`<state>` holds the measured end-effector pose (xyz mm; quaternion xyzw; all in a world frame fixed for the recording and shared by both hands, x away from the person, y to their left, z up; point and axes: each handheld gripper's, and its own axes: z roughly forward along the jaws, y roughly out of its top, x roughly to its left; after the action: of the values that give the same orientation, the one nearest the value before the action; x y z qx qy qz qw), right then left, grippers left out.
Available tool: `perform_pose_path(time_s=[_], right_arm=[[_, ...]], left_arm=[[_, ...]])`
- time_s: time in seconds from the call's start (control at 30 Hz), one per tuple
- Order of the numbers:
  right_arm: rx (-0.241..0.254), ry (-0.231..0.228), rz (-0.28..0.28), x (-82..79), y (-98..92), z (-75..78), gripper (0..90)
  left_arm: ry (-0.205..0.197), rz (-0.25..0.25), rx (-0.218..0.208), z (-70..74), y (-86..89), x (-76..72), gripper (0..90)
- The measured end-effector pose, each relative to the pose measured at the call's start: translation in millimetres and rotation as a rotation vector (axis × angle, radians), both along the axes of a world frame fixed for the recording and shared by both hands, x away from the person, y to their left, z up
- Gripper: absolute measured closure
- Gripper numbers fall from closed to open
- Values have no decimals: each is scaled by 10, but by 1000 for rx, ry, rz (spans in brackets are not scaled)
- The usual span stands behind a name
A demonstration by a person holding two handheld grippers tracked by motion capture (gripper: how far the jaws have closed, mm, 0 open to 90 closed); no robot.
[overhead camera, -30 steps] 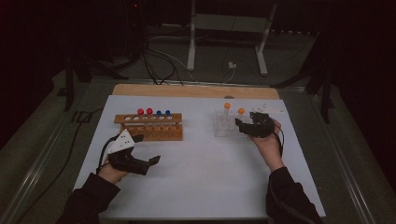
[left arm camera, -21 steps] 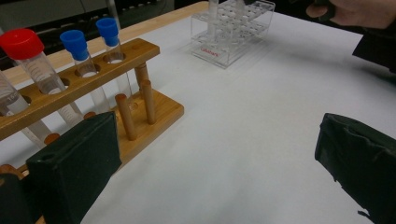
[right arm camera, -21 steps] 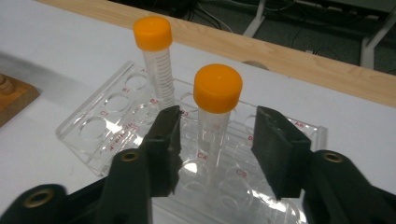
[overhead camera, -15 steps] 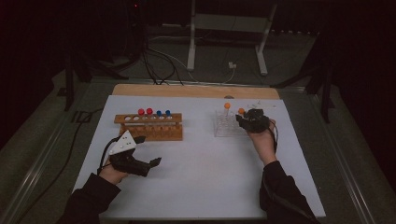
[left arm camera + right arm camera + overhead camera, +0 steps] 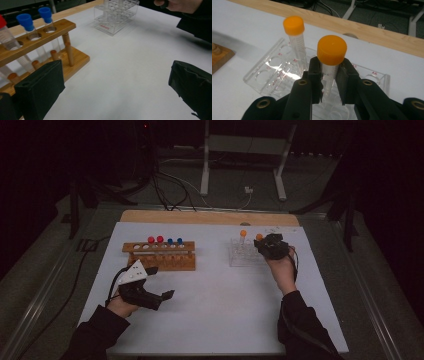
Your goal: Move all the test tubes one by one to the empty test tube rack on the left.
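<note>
Gripping an orange-capped tube just under its cap with the right gripper, jaws having just been closing and now pressing on the tube's clear wall from both sides. Standing upright in the clear rack at the table's far right, with a second orange-capped tube sitting in a hole just beside it and farther back. Holding the left gripper low over the white table near the wooden rack of blue-capped tubes, jaws spread wide with nothing between them.

Risking, on a lift, dragging the light clear rack up along with the tube if pulling at a tilt and binding in the hole. Risking a slip too, gripping so near the cap on smooth plastic. Possibly knocking the neighbouring tube when swinging sideways before clearing the rack.
</note>
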<state>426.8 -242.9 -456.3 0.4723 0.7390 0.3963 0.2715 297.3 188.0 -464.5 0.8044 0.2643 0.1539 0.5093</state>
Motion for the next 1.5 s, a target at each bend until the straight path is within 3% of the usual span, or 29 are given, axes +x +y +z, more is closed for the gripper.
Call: perform_pose_path(time_s=[0.2,0.43,0.77,1.13,1.5], right_arm=[[5,-31,5,-68,-16,139,752],[0,-84,10,-199,-26,323,752],[5,-117,89,-438,79,469,752],[-16,-87,229,-756,379,331,752],[-39,-35,371,-1056,704,104,752]], left_arm=[[12,9,5,47,-68,-5,11],[14,-20,-6,125,-135,-5,11],[20,-46,-2,221,-233,17,11],[15,-93,7,373,-401,19,14],[7,-144,3,428,-604,35,17]])
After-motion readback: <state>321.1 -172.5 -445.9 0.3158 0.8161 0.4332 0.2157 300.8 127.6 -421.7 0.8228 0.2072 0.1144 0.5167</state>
